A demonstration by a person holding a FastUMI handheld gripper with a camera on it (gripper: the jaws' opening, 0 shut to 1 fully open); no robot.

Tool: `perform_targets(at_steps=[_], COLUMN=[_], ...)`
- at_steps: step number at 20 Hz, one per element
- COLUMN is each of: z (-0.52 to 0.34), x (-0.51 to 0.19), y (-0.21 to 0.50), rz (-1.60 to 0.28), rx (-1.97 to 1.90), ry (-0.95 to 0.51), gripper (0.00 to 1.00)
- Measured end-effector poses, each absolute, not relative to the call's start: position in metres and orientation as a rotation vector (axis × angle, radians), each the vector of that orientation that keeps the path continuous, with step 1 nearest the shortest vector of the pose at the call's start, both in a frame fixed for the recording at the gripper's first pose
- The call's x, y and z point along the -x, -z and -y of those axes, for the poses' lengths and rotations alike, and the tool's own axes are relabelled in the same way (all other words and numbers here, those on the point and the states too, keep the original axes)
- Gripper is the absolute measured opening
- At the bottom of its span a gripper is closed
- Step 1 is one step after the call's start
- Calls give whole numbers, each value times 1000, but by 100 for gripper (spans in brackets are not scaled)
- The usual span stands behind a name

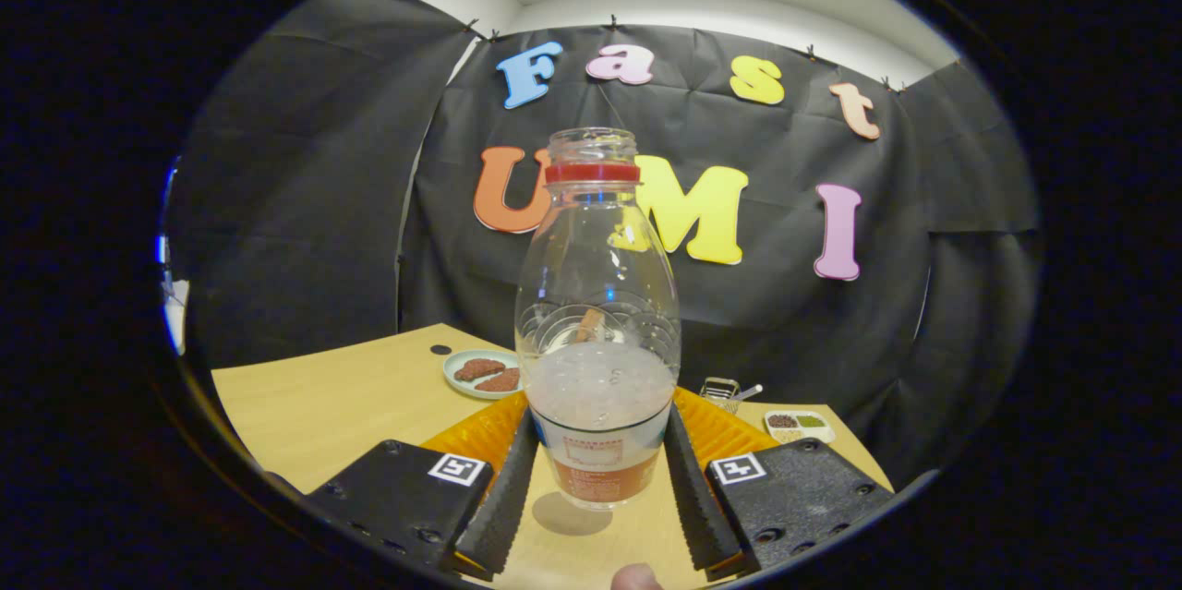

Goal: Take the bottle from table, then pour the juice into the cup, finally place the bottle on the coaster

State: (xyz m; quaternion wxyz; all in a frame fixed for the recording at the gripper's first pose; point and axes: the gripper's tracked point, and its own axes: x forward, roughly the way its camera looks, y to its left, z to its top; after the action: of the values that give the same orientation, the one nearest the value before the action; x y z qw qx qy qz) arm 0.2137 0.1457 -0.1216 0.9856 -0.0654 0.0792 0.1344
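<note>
your fingers (597, 479) are clamped on the bottle (597, 331), one pad on each side of its labelled lower body, low enough to keep it upright and steady. its shadow falls on the surface (323, 405) below, so it looks lifted clear. the cap is off, and juice fills the lower part. a small plate (459, 379) with brown pieces sits beyond your fingers.
</note>
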Motion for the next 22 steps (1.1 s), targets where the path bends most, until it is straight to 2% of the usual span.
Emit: perform_targets(at_steps=[8, 22], z=[-144, -150], x=[-253, -268], y=[181, 283], rz=[-231, -356], rx=[52, 81], ry=[-247, -252], gripper=[74, 75])
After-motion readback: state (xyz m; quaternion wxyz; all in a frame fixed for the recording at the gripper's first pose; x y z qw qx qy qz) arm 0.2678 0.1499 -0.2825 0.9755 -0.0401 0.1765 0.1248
